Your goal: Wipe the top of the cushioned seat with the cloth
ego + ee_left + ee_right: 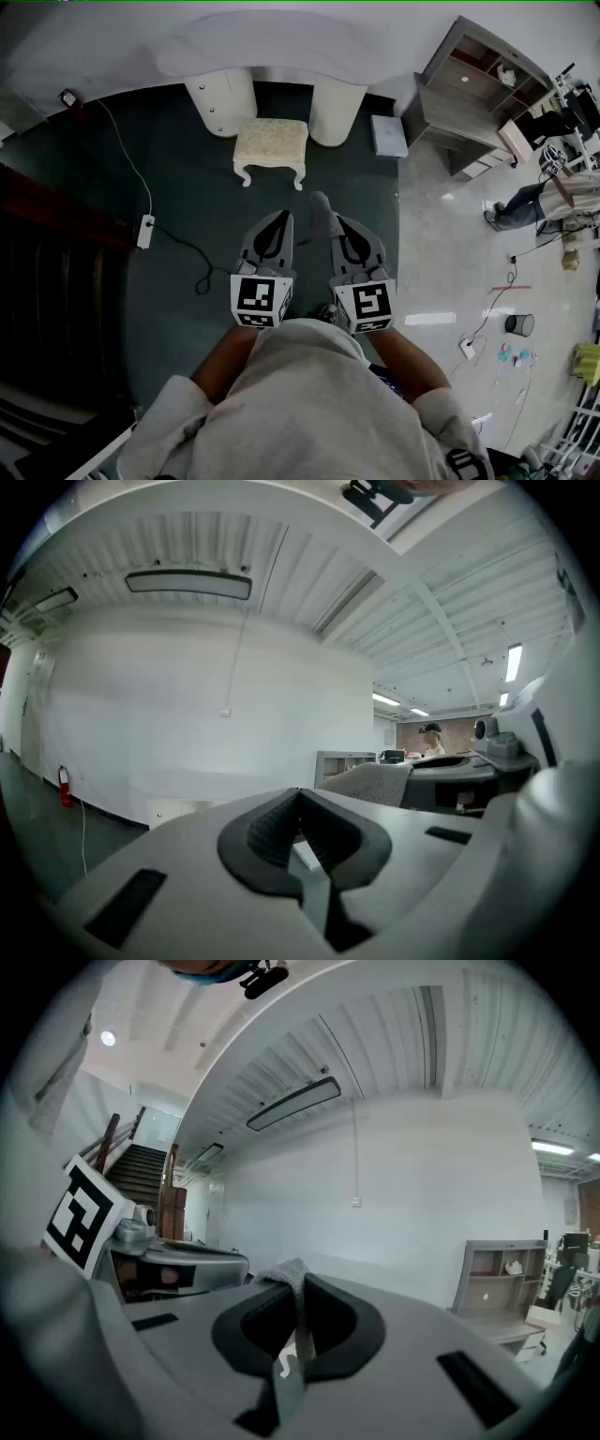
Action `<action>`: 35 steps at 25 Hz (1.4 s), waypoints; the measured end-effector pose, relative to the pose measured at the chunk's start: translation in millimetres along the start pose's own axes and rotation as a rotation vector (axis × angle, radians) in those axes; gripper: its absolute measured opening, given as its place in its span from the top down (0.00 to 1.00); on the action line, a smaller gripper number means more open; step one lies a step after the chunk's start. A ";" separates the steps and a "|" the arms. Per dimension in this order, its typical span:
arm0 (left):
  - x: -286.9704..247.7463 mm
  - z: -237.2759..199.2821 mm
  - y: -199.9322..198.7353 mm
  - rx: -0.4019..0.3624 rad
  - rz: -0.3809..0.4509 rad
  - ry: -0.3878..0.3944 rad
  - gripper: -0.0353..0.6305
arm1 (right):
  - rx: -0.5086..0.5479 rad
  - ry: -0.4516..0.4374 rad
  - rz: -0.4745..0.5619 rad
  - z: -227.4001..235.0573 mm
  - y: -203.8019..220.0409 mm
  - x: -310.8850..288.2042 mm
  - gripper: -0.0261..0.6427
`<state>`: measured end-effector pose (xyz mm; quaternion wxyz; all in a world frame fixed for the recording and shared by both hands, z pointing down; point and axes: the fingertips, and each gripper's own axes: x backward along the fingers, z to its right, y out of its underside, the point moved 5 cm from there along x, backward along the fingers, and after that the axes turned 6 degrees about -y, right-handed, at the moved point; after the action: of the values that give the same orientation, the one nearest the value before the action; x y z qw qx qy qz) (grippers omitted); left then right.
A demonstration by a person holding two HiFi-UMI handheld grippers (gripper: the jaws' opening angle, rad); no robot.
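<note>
- White curved table (281,47): stands directly behind the cushioned seat (271,141), which sits tucked between its two round pedestals, against the wall.
- Dark carpet (187,206): runs from under the seat back to the person's feet. It is open floor, so the approach to the seat is unobstructed.
- Cushioned seat: pale, tufted top on short curved legs. It is well apart from both grippers and nothing rests on it. Wiping has not begun, as I judge it.
- Right gripper (335,221): held at waist level, pointing toward the seat. The jaws are clamped together on the cloth (281,1272), a grey fold bunched up past the tips. It looks carried ready for the wipe.
- Left gripper (280,217): level with the right one, on the same line to the seat. The jaws are closed on each other with nothing between. It seems merely carried along, idle.
- Power strip (145,231): lies to the seat's left, with its cable trailing toward the person. It is a possible trip point on the walk in.
</note>
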<state>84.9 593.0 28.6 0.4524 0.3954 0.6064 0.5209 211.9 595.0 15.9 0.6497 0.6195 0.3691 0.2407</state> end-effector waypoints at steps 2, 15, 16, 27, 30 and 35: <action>7.1 -7.2 5.2 0.022 -0.021 0.010 0.93 | -0.010 0.012 -0.014 -6.6 2.6 -2.9 0.94; 35.3 -93.8 12.3 0.039 -0.047 0.040 0.93 | -0.006 0.036 -0.064 -61.4 8.5 -35.7 0.94; 37.0 -101.6 15.6 0.045 -0.057 0.041 0.93 | -0.011 0.040 -0.078 -64.8 9.9 -39.3 0.94; 37.1 -116.9 45.1 0.072 -0.110 0.042 0.93 | -0.092 0.050 -0.147 -58.5 38.9 -50.9 0.94; 28.9 -128.1 53.8 0.073 -0.126 0.023 0.93 | -0.091 0.011 -0.137 -62.6 42.9 -72.9 0.94; -2.7 -140.0 50.6 0.060 -0.135 -0.001 0.93 | -0.110 -0.026 -0.124 -46.5 42.2 -106.5 0.94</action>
<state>-48.4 559.4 85.8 0.4747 0.3673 0.6469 0.4704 116.7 547.1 78.5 0.7010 0.5619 0.3847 0.2120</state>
